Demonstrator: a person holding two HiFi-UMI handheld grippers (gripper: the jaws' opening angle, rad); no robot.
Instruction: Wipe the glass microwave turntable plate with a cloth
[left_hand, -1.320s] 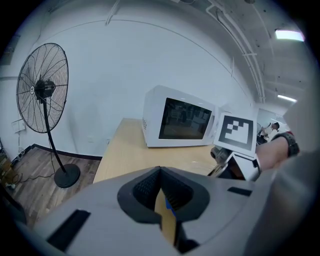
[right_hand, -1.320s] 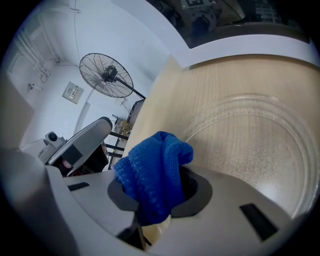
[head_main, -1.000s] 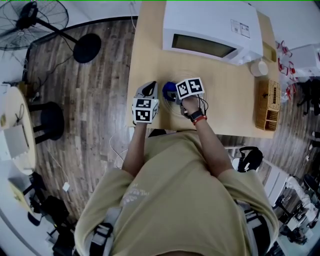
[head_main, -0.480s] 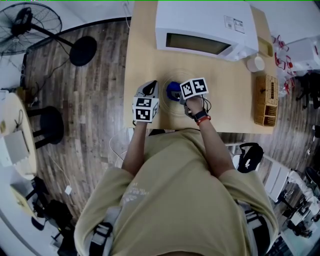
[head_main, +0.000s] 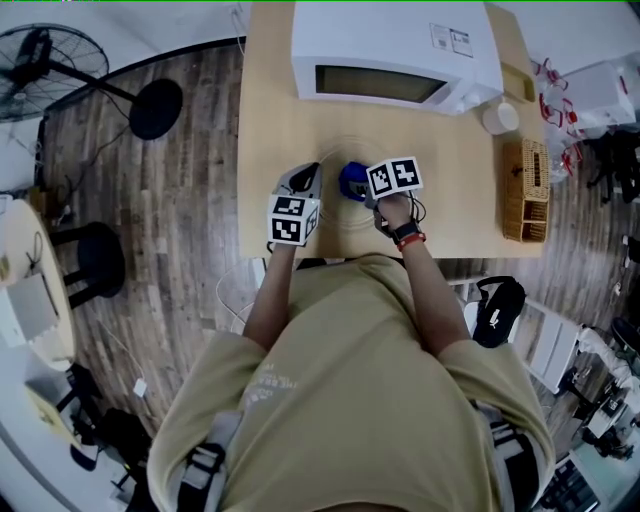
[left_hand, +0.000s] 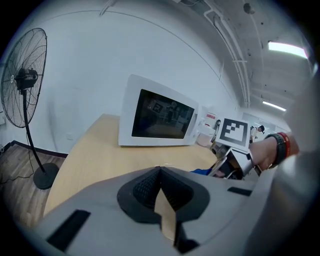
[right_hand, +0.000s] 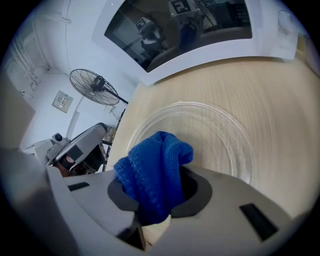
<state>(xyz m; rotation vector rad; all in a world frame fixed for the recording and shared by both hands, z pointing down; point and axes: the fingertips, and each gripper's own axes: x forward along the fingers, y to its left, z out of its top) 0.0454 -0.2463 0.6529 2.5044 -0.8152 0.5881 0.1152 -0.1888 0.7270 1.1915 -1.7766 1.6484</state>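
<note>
We hold right tongs (right_hand: 152, 212) clamped on bunched blue knitted cloth (right_hand: 155, 165), frame centre, for wiping clear round glass plate (right_hand: 220, 135); left tongs (left_hand: 161, 192) together, empty.

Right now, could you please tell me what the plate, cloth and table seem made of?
Turntable plate: clear glossy glass, wood grain showing through it.
Cloth: soft blue knitted or terry fabric, looped ribbed texture.
Table: light wood or wood-look laminate, matte, fine grain.
</note>
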